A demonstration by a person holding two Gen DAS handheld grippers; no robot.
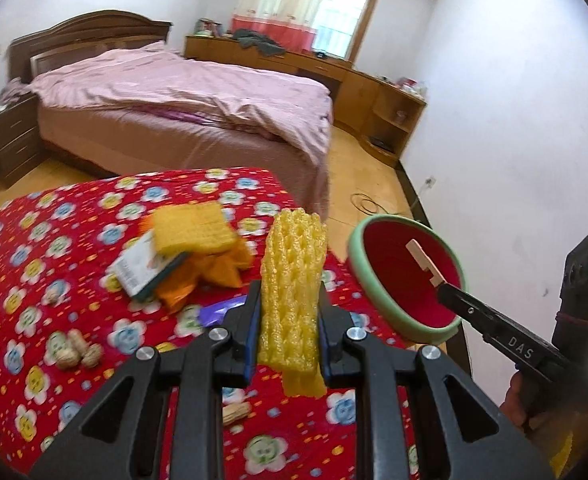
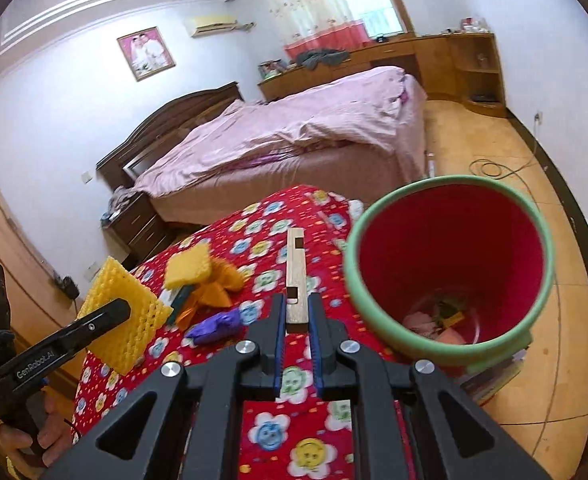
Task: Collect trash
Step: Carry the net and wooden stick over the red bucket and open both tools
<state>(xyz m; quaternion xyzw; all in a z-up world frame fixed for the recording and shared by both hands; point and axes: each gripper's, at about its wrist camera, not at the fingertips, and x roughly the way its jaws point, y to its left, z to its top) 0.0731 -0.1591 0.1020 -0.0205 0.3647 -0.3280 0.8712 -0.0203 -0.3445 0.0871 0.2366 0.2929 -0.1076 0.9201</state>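
Bedroom – floral tablecloth (image 1: 74, 240) | left hand-held gripper (image 1: 290, 300) pinches foam net (image 1: 292, 280) | right hand-held gripper (image 2: 297, 312) pinches wooden strip (image 2: 295, 276)

— How's my left gripper (image 1: 290, 316)?

— I see its jaws clamped on the foam net (image 1: 292, 280), which stands upright between the blue pads (image 1: 254, 338). In the right view it reaches in from the left, my hand (image 2: 34, 436) on its handle.

— And my right gripper (image 2: 297, 322)?

— Nearly closed, pinching the lower end of the wood strip (image 2: 295, 276), which points straight ahead. The left view shows it angled in from the right.
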